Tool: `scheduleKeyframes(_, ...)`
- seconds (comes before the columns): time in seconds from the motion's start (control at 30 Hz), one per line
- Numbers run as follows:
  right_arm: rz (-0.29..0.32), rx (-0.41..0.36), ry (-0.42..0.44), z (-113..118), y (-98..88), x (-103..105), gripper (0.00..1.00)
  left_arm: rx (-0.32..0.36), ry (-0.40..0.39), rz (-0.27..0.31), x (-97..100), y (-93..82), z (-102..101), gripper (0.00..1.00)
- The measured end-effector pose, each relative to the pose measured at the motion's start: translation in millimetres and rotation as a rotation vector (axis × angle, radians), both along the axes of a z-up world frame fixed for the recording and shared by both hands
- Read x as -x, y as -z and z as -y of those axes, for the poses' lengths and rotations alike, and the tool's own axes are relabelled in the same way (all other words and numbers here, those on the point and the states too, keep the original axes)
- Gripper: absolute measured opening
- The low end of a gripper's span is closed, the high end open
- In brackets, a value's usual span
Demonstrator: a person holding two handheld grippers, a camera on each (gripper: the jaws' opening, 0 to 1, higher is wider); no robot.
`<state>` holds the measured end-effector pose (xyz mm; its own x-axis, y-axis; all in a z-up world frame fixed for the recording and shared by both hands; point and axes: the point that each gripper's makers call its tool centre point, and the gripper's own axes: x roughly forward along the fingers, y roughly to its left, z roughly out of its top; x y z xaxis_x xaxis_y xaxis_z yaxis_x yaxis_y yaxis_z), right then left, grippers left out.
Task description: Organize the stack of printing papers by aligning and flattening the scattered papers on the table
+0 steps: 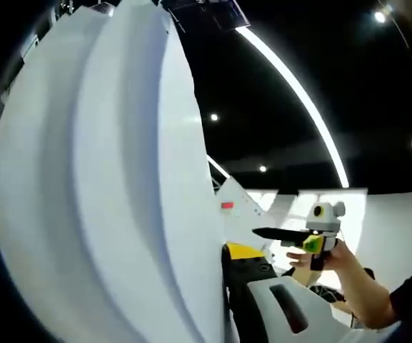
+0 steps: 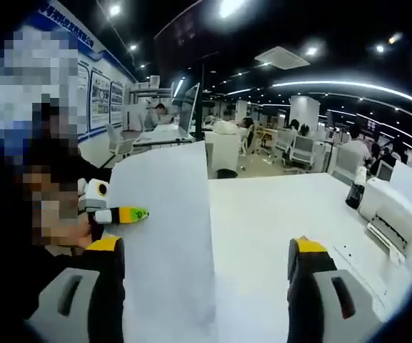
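Landmark for all positions: the stack of printing papers (image 1: 113,186), held upright off the desk. Left gripper view: the stack stands at the left of the frame, its white sheets bowed and fanned into curved layers, edges out of line. The left claw (image 1: 245,286) rises just right of the stack; one yellow-tipped jaw presses against the sheets' edge, the other jaw lies pale and lower right, so the claw reads as clamped on the stack. Further right of the stack, well apart from it, the right claw (image 1: 277,234) is held in a person's hand (image 1: 334,261); its dark jaws point toward the stack and look together, nothing between them that can be made out. Right gripper view: the left claw (image 2: 131,214) sits at the stack's left edge, jaws closed on the sheets, beside a person's dark sleeve. The stack (image 2: 166,236) rises as a tall white panel from the bottom of the frame. The right claw (image 2: 206,257) straddles its lower part, jaws wide apart, one yellow tip left of the stack and one to its right. Right of the stack lies the white desk (image 2: 277,207), then a dark bottle (image 2: 355,189) and a white printer (image 2: 398,211) at the desk's far right.
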<state>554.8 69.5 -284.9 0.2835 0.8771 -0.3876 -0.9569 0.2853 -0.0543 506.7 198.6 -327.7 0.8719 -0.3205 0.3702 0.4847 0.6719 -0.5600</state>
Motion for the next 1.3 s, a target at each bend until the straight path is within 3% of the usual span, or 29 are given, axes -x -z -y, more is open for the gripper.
scheduleKeyframes(1.1,0.021,-0.084,0.043,40.5,-17.1,22.3,0.90,-0.004,0.008,-0.006,-1.4,1.1,1.4,0.07)
scheduleKeyframes(1.3,0.041,-0.052,0.062,48.2,-9.4,24.9,0.90,-0.003,0.009,-0.006,-1.4,1.0,1.2,0.07)
